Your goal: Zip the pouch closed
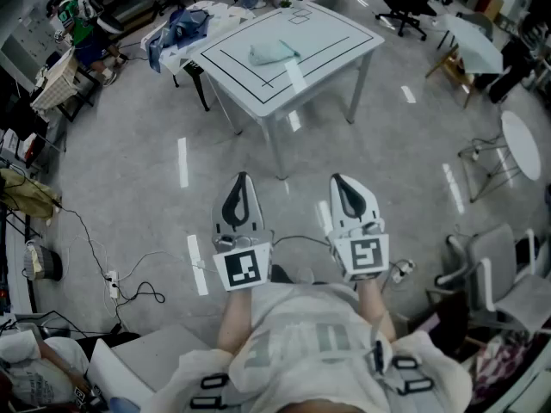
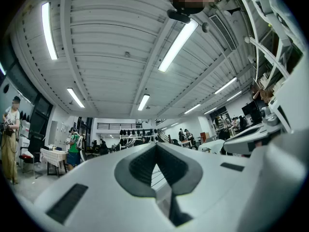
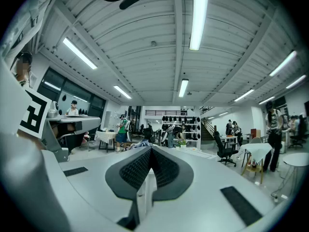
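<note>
A pale green pouch [image 1: 274,52] lies on the white table [image 1: 336,37] at the top of the head view, well ahead of both grippers. My left gripper [image 1: 241,179] and right gripper [image 1: 337,181] are held side by side close to my body, over the floor, far short of the table. Both are shut with nothing between the jaws. The left gripper view shows its shut jaws [image 2: 155,146] pointing across the room and slightly up. The right gripper view has its shut jaws [image 3: 150,150] pointing level at the room. The pouch does not show in either gripper view.
A white strip [image 1: 295,77] lies on the table near the pouch. Clothes [image 1: 185,28] are heaped left of the table. Office chairs [image 1: 405,3] and small tables [image 1: 522,144] stand to the right, cables [image 1: 129,274] run on the floor at left. People stand at the room's far end [image 3: 121,129].
</note>
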A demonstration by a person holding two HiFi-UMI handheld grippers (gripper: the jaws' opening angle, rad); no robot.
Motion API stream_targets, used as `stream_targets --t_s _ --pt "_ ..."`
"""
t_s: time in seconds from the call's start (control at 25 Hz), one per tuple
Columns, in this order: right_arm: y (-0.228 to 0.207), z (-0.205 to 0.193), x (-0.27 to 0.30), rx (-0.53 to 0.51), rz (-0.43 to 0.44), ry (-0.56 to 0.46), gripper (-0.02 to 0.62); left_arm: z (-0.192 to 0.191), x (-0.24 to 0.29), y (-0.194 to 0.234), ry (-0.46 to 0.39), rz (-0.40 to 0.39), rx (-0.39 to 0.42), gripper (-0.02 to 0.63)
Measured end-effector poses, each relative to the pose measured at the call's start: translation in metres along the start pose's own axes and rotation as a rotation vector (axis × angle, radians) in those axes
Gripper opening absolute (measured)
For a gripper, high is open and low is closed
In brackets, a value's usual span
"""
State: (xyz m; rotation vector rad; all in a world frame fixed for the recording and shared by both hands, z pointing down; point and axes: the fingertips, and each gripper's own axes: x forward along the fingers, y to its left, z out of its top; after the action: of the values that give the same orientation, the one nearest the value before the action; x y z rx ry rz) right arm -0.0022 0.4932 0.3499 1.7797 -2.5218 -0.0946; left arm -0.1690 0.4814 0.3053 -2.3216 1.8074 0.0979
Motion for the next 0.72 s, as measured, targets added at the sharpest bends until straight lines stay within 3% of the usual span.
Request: stream_targets --t_s 0.72 --pt "-0.001 -0.004 -0.005 0.056 0.021 0.004 0.006 0.005 -0.001 -0.011 -0.018 -0.033 -0.018 0.008"
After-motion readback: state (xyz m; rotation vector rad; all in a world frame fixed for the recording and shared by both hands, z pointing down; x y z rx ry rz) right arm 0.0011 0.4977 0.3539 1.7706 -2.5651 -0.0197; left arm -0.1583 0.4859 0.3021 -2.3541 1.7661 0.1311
